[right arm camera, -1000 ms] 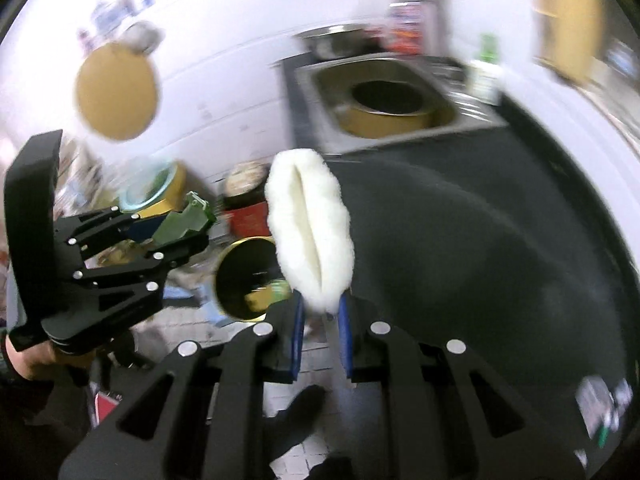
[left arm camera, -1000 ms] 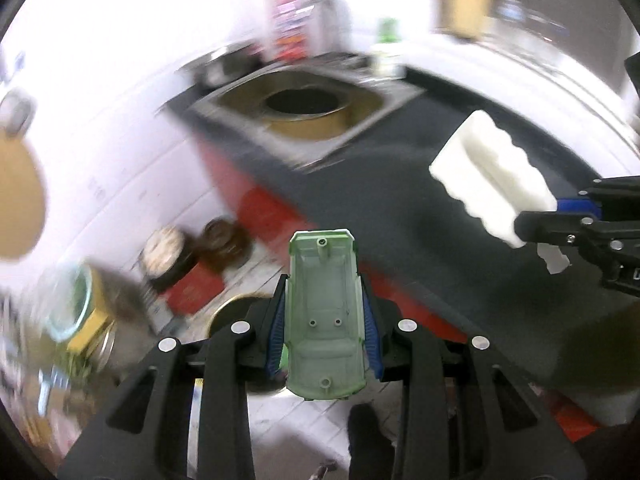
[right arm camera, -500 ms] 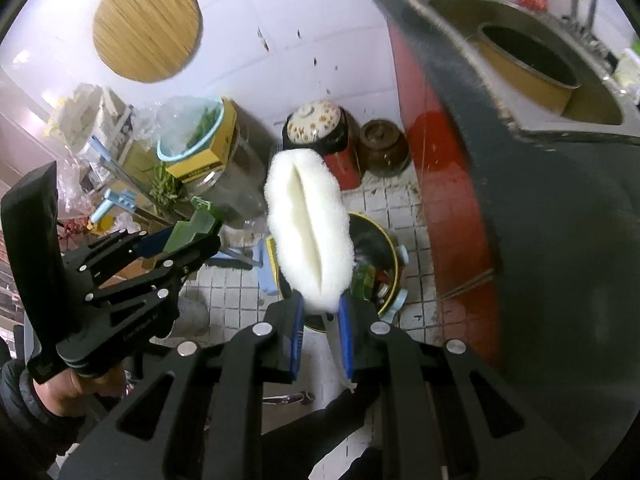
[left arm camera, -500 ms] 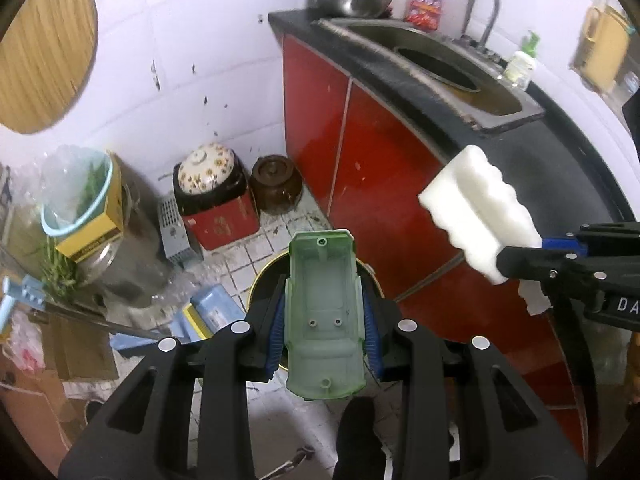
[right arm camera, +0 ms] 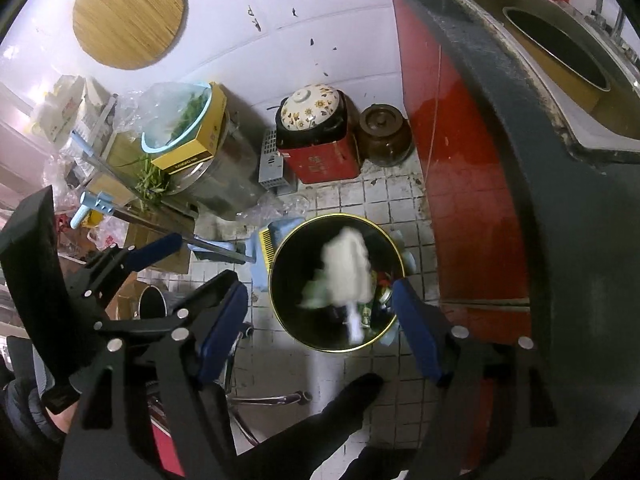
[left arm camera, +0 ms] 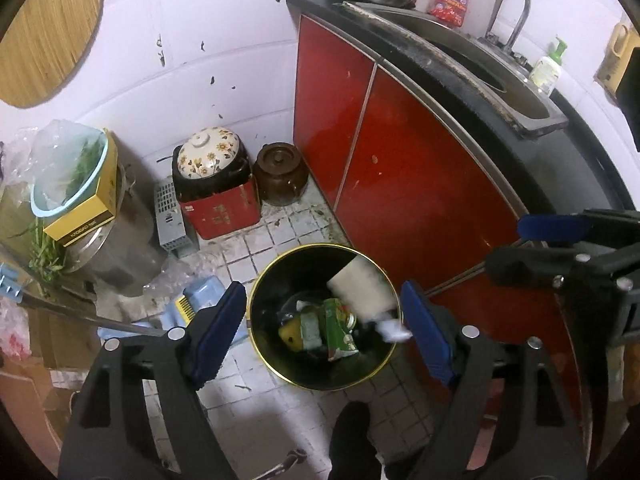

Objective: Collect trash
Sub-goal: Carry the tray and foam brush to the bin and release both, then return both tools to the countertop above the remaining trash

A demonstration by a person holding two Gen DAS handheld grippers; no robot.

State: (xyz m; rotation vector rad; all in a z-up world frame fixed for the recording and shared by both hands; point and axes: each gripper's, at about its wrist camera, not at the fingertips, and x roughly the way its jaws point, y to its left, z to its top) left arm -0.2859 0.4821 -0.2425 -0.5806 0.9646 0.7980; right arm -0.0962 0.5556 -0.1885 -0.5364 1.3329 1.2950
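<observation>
Left wrist view: your left tongs (left arm camera: 322, 330) and right tongs (right arm camera: 318, 322) both gape empty; white foam block (left arm camera: 362, 294) drops into round black gold-rimmed bin (left arm camera: 276, 372) just ahead. Drop-off looks done.

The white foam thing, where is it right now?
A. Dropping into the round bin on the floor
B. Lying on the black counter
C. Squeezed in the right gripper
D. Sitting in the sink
A. The white foam piece shows blurred inside the rim of the round bin, above the trash in it, and both the right gripper and left gripper have their jaws spread wide and empty.
</observation>
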